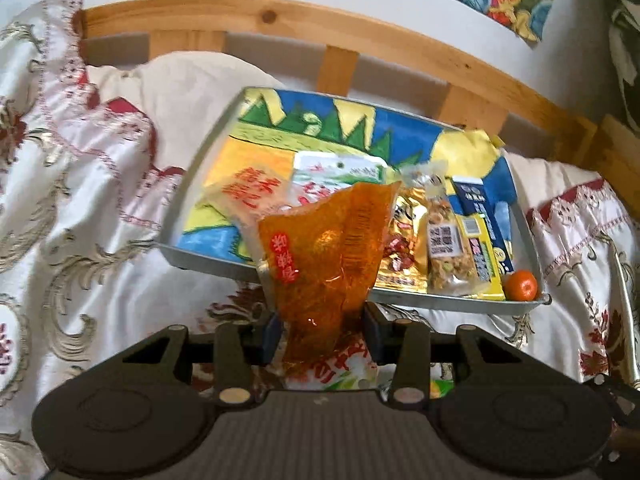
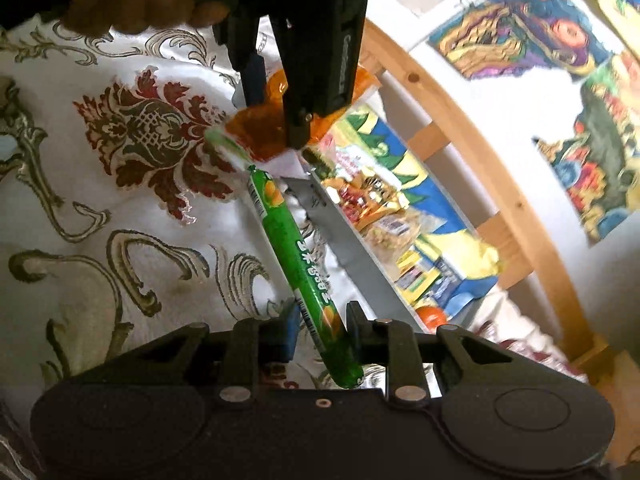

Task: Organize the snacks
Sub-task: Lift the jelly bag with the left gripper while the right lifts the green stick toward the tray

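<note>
My left gripper (image 1: 322,330) is shut on an orange translucent snack bag (image 1: 324,248) and holds it up just before the near rim of a metal tray (image 1: 208,260). The tray holds several snack packets (image 1: 404,240) and a small orange (image 1: 520,285) at its right corner. My right gripper (image 2: 322,330) is shut on a green sausage stick (image 2: 296,256) above the bedspread, next to the tray's edge (image 2: 352,248). In the right wrist view the left gripper (image 2: 276,116) shows with the orange bag (image 2: 260,132).
The tray lies on a white bedspread (image 1: 80,200) with red and gold patterns. A wooden slatted headboard (image 1: 340,36) stands behind it. Colourful pictures (image 2: 520,32) hang on the wall. Another packet (image 1: 340,372) lies under my left gripper.
</note>
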The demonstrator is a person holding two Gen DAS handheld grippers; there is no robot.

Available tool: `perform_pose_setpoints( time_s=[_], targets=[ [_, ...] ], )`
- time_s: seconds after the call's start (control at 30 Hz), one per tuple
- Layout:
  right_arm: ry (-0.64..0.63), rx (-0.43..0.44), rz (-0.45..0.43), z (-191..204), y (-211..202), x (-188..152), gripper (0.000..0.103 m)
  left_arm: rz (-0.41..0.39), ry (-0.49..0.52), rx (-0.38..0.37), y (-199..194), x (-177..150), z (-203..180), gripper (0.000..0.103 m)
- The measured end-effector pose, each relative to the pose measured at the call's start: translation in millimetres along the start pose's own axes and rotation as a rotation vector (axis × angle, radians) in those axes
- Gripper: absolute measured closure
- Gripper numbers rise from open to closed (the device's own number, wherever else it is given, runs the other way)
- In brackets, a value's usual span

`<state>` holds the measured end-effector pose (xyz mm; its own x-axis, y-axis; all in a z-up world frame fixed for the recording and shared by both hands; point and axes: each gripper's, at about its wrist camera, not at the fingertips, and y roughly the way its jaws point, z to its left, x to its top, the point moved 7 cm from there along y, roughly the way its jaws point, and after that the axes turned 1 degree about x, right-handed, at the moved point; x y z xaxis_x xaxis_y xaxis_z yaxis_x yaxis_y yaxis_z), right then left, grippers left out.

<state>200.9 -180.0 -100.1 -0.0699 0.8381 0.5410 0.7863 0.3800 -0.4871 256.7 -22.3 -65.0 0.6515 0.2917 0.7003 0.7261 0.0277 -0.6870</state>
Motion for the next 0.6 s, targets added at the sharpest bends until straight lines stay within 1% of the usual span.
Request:
perform_pose_setpoints(
  time_s=[0.13, 0.27, 0.37, 0.47, 0.6],
  targets=[
    [0.004, -0.025, -0.008, -2.0, -4.7, -0.2, 0.078, -0.028, -0.017, 0.010, -11.6, 5.6, 9.7, 0.057],
    [0.008, -0.064, -0.038, -5.6, -10.2, 2.4, 0.079, -0.051, -0.032, 0.014, -20.7, 14.3, 16.9, 0.057],
    [0.061, -0.102, -0.059, -16.3, -8.7, 6.7, 0.079, -0.065, -0.032, 0.019, -25.2, 22.1, 20.0, 0.057],
    [0.100, -0.173, -0.087, -31.4, -3.2, 11.3, 0.080, -0.078, -0.025, 0.021, -26.3, 29.5, 17.5, 0.057],
    [0.206, -0.231, -0.112, -55.6, 5.0, 15.6, 0.082, -0.079, -0.005, 0.022, -18.4, 41.2, 6.2, 0.057]
  ],
)
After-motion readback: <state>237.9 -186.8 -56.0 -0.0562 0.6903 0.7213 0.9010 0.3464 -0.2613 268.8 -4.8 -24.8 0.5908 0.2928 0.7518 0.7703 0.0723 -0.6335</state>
